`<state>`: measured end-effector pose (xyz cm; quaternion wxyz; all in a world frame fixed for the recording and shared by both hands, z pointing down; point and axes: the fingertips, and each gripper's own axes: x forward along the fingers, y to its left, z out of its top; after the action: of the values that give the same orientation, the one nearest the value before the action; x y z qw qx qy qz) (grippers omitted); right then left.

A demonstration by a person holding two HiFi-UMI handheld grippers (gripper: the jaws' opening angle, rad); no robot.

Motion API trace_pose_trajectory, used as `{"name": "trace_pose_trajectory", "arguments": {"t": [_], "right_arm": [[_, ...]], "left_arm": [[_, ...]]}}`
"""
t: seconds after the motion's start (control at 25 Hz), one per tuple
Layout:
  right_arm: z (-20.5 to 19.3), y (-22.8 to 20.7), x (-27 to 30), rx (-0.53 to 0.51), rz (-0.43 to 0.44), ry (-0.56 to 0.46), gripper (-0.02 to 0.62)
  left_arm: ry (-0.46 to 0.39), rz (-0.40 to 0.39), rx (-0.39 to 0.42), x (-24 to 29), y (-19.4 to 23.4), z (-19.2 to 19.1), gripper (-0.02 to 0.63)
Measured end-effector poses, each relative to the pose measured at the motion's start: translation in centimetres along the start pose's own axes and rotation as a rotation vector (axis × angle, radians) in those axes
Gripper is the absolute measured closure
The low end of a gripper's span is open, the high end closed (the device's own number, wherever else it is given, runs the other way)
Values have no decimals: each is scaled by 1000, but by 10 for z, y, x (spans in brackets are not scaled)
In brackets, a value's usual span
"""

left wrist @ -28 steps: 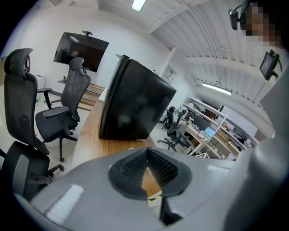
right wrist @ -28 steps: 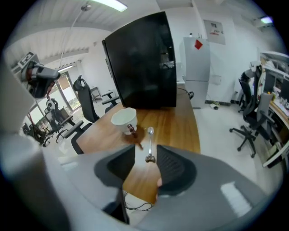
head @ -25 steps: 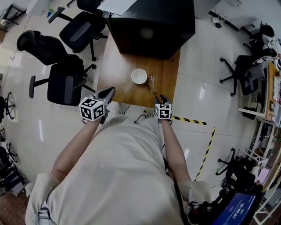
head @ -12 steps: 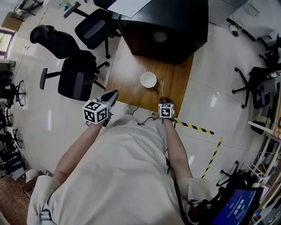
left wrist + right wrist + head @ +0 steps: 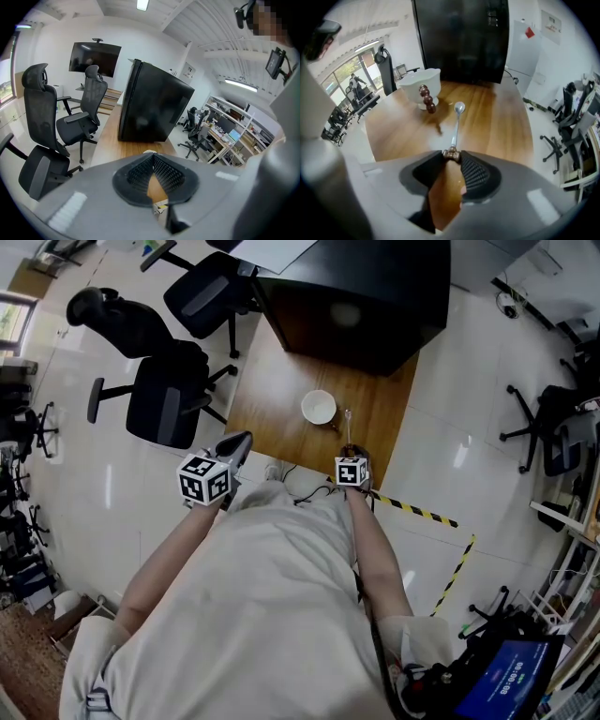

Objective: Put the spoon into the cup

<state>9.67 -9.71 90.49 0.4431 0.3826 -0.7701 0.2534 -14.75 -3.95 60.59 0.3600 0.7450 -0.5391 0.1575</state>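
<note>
On the wooden table (image 5: pixel 267 418) the pick-up step is under way: the white cup (image 5: pixel 319 408) is standing upright, and the spoon (image 5: pixel 455 125) is lying flat just beside it, at about the cup's 4 o'clock in the head view, with its bowl pointing to 12 o'clock and its handle running back toward the person. The right tongs (image 5: pixel 452 153) are pointing steeply down and closing. The knobbed end of the handle is sitting between their tips, though they are not looking clamped on it yet. The left tongs (image 5: pixel 153 155) are pressed together on nothing and hanging off the table's near corner, at roughly 8 o'clock from the cup. The next move, as I am judging it, is calling for a firm pinch, a lift, then a short carry toward 11 o'clock and a tilt over the cup's mouth — and with so little handle caught, the spoon is likely to swing. Around this, a big black cabinet (image 5: pixel 361 292) is filling the table's 12 o'clock end, well apart from the cup; office chairs (image 5: pixel 159 404) are standing on the floor at 9 to 10 o'clock; striped floor tape (image 5: pixel 417 512) is running off at 4 o'clock. A dark beaded piece (image 5: pixel 425 99) is showing against the cup's near side — what it is I cannot tell, but it is sitting closest to the path.
</note>
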Motion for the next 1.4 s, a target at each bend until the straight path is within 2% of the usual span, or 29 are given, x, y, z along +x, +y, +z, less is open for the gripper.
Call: {"name": "trace_pose_trajectory", "arguments": {"t": [0.2, 0.48, 0.76, 1.08, 1.4], "right_arm": [[7, -6, -8, 7, 8, -22, 469], [33, -24, -48, 26, 16, -101, 471], [61, -20, -97, 1, 69, -146, 471], [89, 14, -116, -138, 146, -120, 471], [98, 38, -100, -210, 194, -50, 469]], "left_arm": [[-21, 1, -16, 0, 1, 0, 606], [-72, -26, -36, 8, -5, 11, 606], [-108, -49, -42, 14, -8, 18, 606], [-125, -67, -33, 18, -7, 19, 606], [-142, -49, -52, 15, 4, 17, 606]]}}
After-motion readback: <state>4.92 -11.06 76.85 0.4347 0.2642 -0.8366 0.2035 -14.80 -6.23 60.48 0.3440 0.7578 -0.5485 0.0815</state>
